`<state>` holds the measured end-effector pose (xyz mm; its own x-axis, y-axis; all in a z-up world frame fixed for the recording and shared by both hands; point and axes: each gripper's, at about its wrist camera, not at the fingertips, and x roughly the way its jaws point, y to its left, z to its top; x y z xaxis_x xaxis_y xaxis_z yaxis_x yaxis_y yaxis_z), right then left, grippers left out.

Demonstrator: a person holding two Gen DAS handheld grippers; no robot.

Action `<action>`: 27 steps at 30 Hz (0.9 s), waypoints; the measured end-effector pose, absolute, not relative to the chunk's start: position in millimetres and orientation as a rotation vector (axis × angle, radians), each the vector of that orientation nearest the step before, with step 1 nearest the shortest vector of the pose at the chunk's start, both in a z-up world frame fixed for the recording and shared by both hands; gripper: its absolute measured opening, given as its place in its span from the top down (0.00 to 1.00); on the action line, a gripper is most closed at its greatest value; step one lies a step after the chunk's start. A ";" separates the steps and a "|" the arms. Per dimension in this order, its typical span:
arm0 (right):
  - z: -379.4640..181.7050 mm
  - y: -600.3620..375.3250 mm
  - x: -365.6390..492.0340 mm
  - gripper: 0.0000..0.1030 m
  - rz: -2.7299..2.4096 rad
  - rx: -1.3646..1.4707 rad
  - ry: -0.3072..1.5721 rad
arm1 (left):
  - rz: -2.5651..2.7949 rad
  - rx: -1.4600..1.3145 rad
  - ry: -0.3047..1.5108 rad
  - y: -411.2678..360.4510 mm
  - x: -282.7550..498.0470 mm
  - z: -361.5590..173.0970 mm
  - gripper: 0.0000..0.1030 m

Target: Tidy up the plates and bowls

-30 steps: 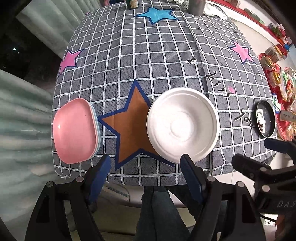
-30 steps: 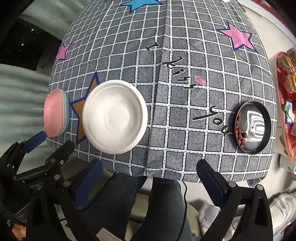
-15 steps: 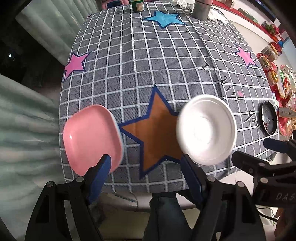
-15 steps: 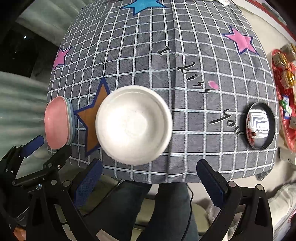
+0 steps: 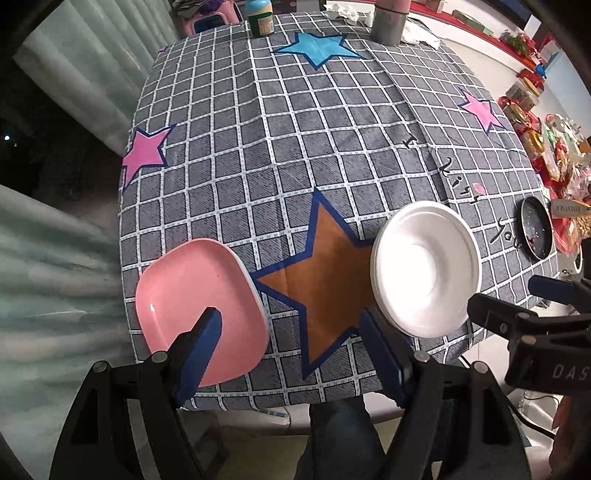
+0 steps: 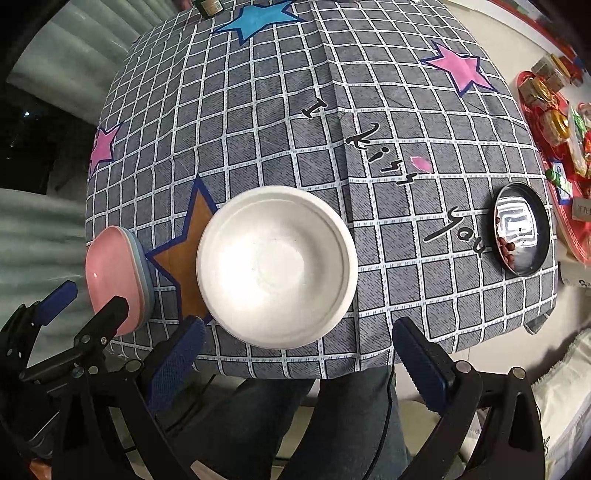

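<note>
A pink square plate (image 5: pixel 199 306) lies on the checked tablecloth (image 5: pixel 295 147) at the near left, on top of a pale blue one whose edge shows in the right wrist view (image 6: pixel 142 262). A white round bowl (image 5: pixel 424 269) sits to its right, also in the right wrist view (image 6: pixel 277 266). My left gripper (image 5: pixel 295 347) is open above the near table edge, its left finger over the pink plate. My right gripper (image 6: pixel 295 358) is open and empty, just short of the white bowl.
A small black dish (image 6: pixel 522 229) with red bits sits at the right edge. A green-lidded jar (image 5: pixel 260 20) and a grey cup (image 5: pixel 388 18) stand at the far end. A red tray of packets (image 6: pixel 554 110) lies off to the right. The person's legs (image 6: pixel 351 424) are below the table edge.
Both grippers have moved forward over the near table edge. The pink plate and white bowl now appear closer, and my left finger now overlaps the pink plate.
</note>
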<state>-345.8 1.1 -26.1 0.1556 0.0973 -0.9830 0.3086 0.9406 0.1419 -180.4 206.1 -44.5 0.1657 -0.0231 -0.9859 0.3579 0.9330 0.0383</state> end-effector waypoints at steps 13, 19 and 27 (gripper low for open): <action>-29.9 1.2 -355.4 0.01 -0.171 0.347 1.431 | -0.281 0.274 1.376 206.3 -178.9 -43.6 0.22; -18.1 -9.0 -356.7 0.01 -0.189 0.328 1.423 | -0.317 0.285 1.365 196.5 -183.1 -37.6 0.22; -27.9 -11.1 -357.8 0.01 -0.205 0.361 1.413 | -0.325 0.290 1.346 199.0 -171.4 -44.8 0.22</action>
<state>-357.8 -11.1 -27.9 0.1526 0.0738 -0.9855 0.3506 0.9283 0.1238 -171.4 199.0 -44.8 0.1907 -0.0627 -0.9797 0.3917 0.9199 0.0174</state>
